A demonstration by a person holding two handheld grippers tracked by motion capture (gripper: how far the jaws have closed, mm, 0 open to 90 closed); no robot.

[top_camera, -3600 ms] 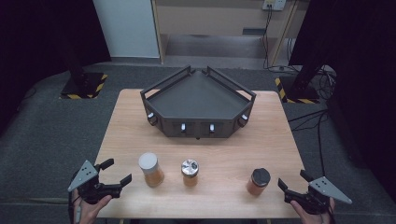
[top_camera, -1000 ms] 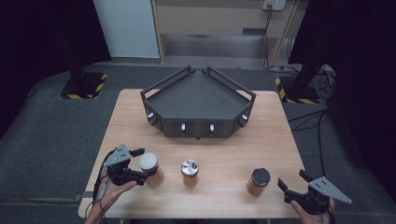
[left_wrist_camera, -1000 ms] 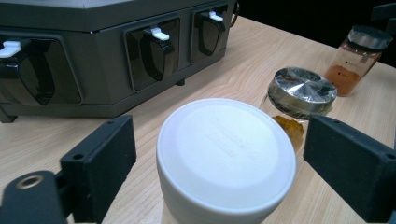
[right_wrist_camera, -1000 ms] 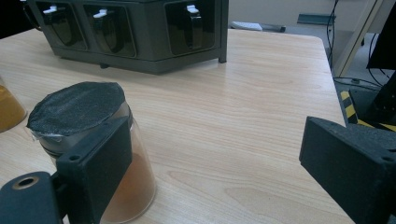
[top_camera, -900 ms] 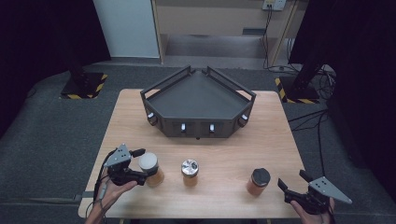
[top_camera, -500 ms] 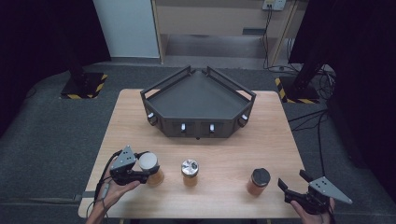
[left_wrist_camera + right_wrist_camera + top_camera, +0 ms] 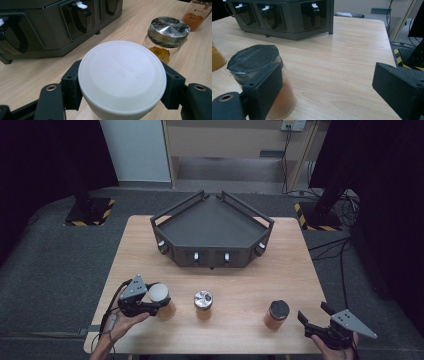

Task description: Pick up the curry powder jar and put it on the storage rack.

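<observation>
A: What is at the far left?

B: The left gripper (image 7: 150,301), held in a hand (image 7: 121,322) near the table's (image 7: 280,270) near left corner. Its jaws have just been closing and now clamp a white-lidded jar (image 7: 161,300), one pad (image 7: 72,82) pressed on each side just under the lid. The jar stands upright on the wood and holds orange powder.

A: What lies beyond those jaws?

B: Ahead of them and to their right stands a second jar with a shiny foil top (image 7: 168,28), near but apart from the gripped one. Farther off the same way is a third jar of orange powder (image 7: 197,15). Ahead and to the left of the jaws is a dark tray (image 7: 57,22) with white switches on its front.

A: And moving right?

B: From the high view, the foil jar (image 7: 203,304) sits midway between the two grippers. The third jar, black-lidded (image 7: 277,314), stands just left of the right gripper (image 7: 312,320).

A: What is that gripper doing?

B: Its jaws stand wide apart and grip nothing. From its own camera the black-lidded jar (image 7: 262,82) stands just beyond the left jaw, partly hidden behind it; whether they touch I cannot tell. Between the jaws is bare wood, and the tray (image 7: 284,17) lies well ahead.
</observation>
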